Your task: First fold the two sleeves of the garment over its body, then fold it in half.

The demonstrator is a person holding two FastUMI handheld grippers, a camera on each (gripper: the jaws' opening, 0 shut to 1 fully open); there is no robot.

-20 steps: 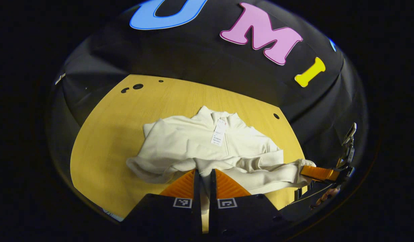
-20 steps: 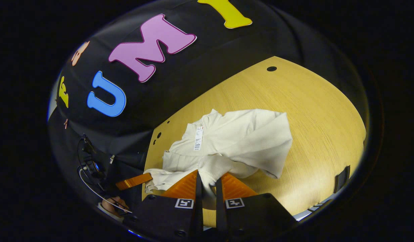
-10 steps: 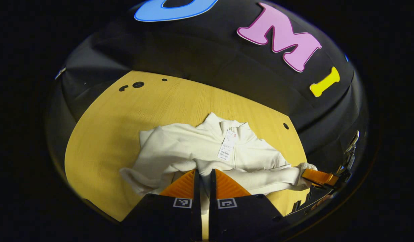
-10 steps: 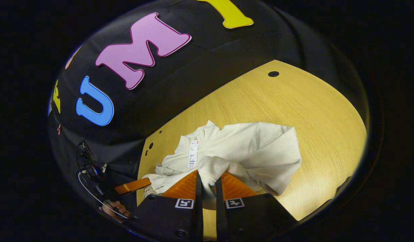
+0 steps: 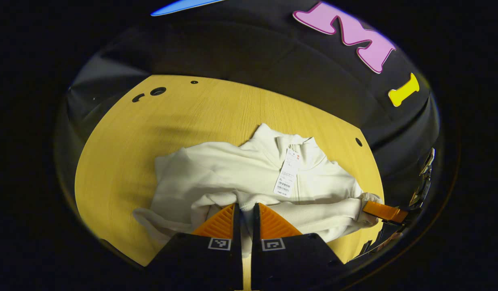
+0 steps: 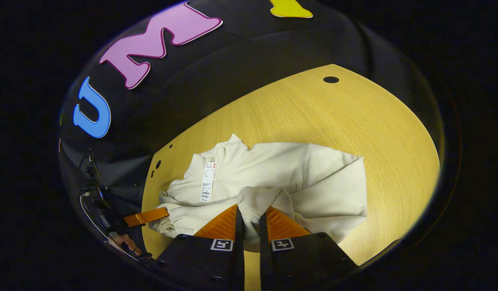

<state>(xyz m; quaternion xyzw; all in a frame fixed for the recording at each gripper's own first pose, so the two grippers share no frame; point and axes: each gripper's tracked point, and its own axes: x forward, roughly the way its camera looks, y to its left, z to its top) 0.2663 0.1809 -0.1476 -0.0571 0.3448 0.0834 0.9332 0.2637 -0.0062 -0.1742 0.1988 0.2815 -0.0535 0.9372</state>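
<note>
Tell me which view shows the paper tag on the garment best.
The left gripper view: the paper tag hangs from the collar of the garment, near mid-frame and larger, with its barcode end towards the camera. In the right gripper view the same tag lies left of centre, narrower and smaller.

White hang tag [image 5: 286, 178] on garment [image 5: 216, 178], print illegible

both grippers' orange fingers [image 5: 245, 214] [image 6: 251, 216] closed together, pointing forward and down
</note>
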